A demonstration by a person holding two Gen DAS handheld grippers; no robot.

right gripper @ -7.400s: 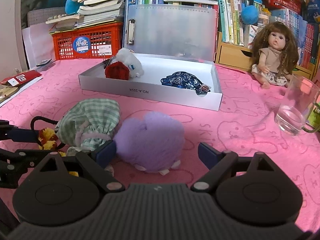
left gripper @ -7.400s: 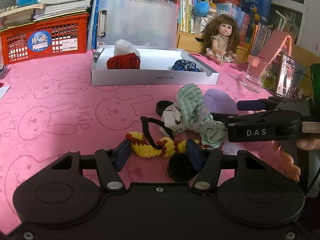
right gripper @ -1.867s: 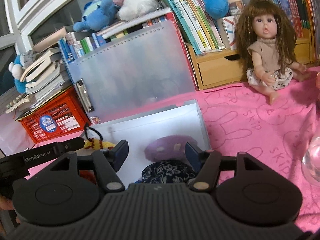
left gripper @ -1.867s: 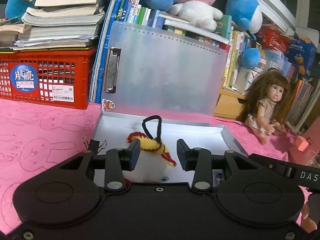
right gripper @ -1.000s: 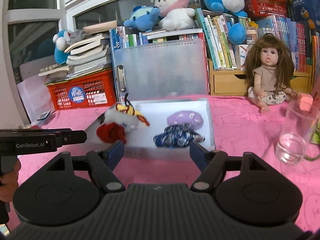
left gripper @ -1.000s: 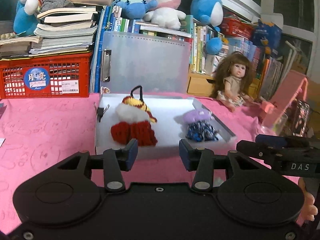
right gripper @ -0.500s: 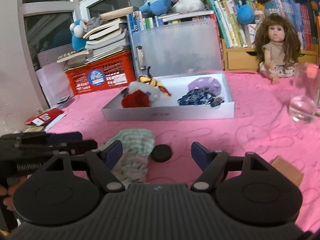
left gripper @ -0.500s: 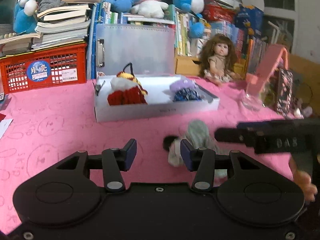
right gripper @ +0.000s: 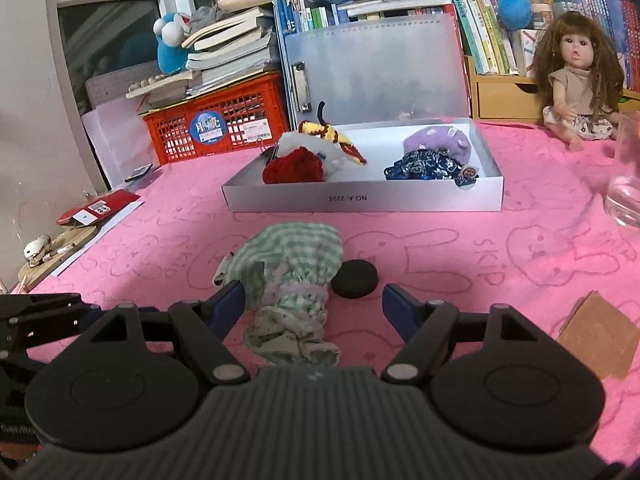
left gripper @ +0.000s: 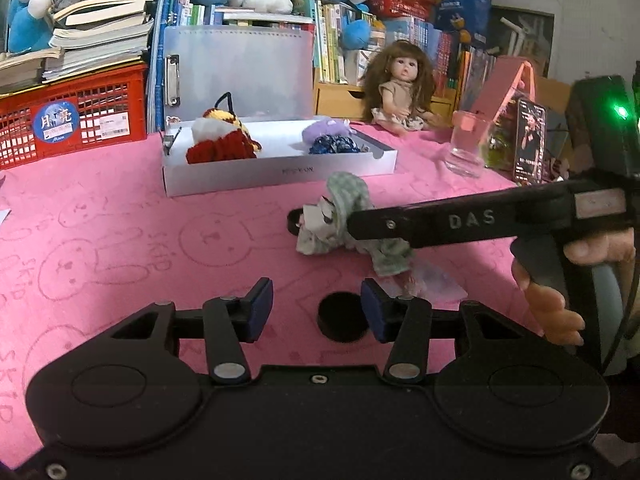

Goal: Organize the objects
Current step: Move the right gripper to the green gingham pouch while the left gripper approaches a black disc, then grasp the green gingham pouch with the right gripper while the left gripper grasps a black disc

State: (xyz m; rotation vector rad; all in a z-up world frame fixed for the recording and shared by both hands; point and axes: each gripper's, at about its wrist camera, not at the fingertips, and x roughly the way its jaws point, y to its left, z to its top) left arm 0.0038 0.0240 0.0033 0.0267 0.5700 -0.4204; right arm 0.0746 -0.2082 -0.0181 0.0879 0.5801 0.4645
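Observation:
A green checked cloth toy (right gripper: pixel 292 276) lies on the pink mat; it also shows in the left wrist view (left gripper: pixel 348 216). My right gripper (right gripper: pixel 314 304) is open, its fingers on either side of the toy's near end. Black round discs lie beside it (right gripper: pixel 354 274) and near my left gripper (left gripper: pixel 342 320). My left gripper (left gripper: pixel 316 308) is open and empty, low over the mat. The white box (right gripper: pixel 360 202) behind holds a red and white knit toy (right gripper: pixel 294 170), a yellow striped toy (right gripper: pixel 332 136), a purple plush (right gripper: pixel 438 144) and a blue pouch (right gripper: pixel 428 168).
A glass (left gripper: pixel 466 146) stands at the right, with a phone (left gripper: pixel 528 146) behind it. A doll (left gripper: pixel 400 88) sits behind the box. A red crate (left gripper: pixel 72 120) with books stands at the back left. A brown card (right gripper: pixel 596 338) lies near right.
Both grippers have drawn back from the box and come down to the mat. The yellow toy and purple plush now lie in the box. My right gripper has closed in around the checked toy.

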